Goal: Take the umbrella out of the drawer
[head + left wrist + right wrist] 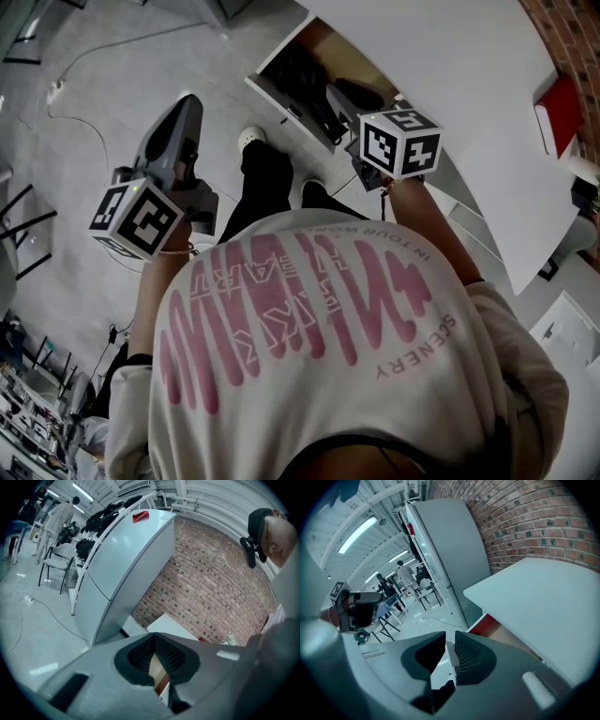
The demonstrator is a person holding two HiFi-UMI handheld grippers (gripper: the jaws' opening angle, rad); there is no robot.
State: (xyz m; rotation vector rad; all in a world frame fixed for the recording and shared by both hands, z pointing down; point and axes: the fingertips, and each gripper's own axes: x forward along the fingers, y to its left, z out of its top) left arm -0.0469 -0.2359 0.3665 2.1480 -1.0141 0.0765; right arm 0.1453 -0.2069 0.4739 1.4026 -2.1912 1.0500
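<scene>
**Task item.** The drawer (281, 58) stands pulled out from under the edge of the white bench (450, 75). Dark things lie inside it. The umbrella (332, 109) reads as the long dark shape toward the drawer's right end, but it is too dark to confirm. It is in the drawer and neither gripper touches it.

**Grippers.**
- The left gripper (187, 108) is held over the floor (84, 112), well apart from the drawer. Its fingers are closed tip to tip and nothing is between them.
- The right gripper (446, 639) is near the drawer's right end. Its fingers stand a narrow slit apart with nothing between them.
- In the right gripper view the bench top fills the right side, with the drawer's red side wall showing beneath its edge.

**Obstructions.**
- In the head view the right gripper's marker cube (400, 142) covers the drawer's right corner, and the bench top overhangs the drawer's back.
- The person's legs in black trousers (265, 183) and a white shoe (250, 138) stand between the two grippers, just beside the drawer front.

**Surroundings.**
- A tall grey cabinet (126, 559) stands beyond the bench against a brick wall (211, 588). It has a red thing (140, 516) on its top and black things piled behind.
- A chair (56, 562) and a cable (28, 600) are on the open floor to the left, and people stand further back.
</scene>
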